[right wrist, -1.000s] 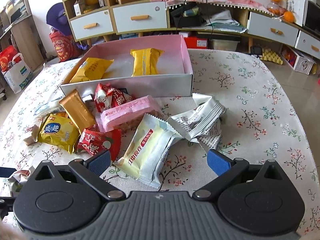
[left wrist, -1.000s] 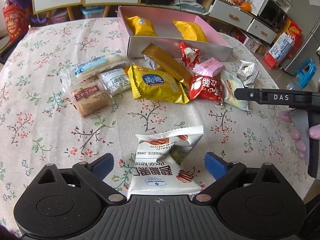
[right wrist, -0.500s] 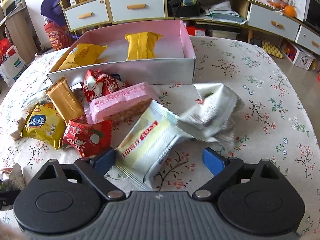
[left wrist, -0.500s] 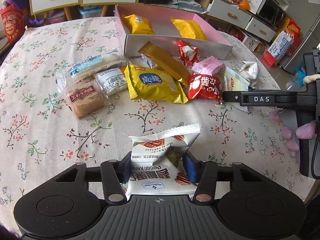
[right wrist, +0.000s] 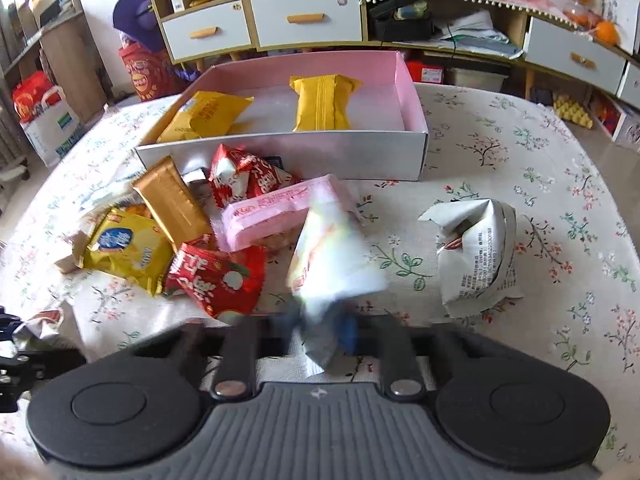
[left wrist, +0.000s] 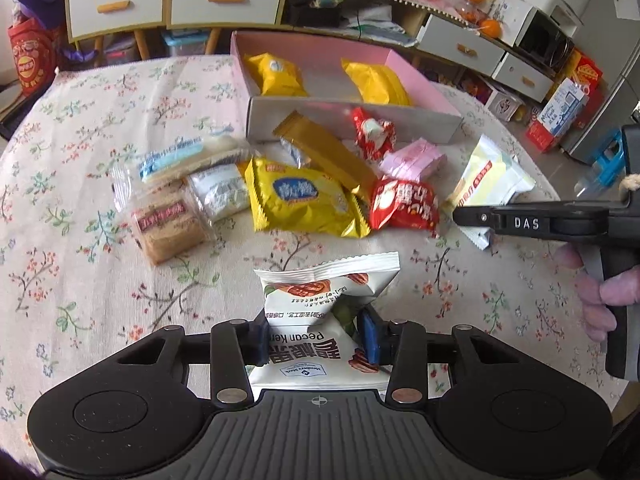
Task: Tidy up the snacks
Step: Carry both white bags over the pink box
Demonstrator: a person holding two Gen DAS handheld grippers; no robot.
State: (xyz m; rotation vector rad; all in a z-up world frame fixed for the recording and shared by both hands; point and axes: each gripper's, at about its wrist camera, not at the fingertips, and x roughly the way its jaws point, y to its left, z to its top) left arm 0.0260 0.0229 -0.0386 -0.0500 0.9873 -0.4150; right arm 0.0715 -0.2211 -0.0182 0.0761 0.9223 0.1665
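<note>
Left gripper (left wrist: 316, 334): fingers closed onto the white pecan packet (left wrist: 320, 320), pinched at mid-height and creased there; red-brown nut print and black lettering are seen upside down, serrated top edge pointing away from the tool.

Right gripper (right wrist: 320, 330): fingers brought together on the pale yellow-white packet (right wrist: 332, 264); the pads are motion-blurred, but the packet's lower end is seen squeezed between them, the rest standing up tilted and blurred. A crumpled white packet (right wrist: 478, 256) with black print is seen right of the fingers on the floral tablecloth (right wrist: 520, 168).

Just ahead-left of the right gripper a red packet (right wrist: 218, 276) is laid flat, a pink packet (right wrist: 280, 212) behind it, a yellow packet (right wrist: 128, 246) further left, and a gold bar (right wrist: 174, 202) leaning across the pile.

Further ahead: a pink box (right wrist: 412, 92), white outside, is open at the top; two yellow packets (right wrist: 324, 100) are held inside, apart from each other.

In the left view, the right tool is seen at far right, a red stripe visible on its packet (left wrist: 486, 178).
</note>
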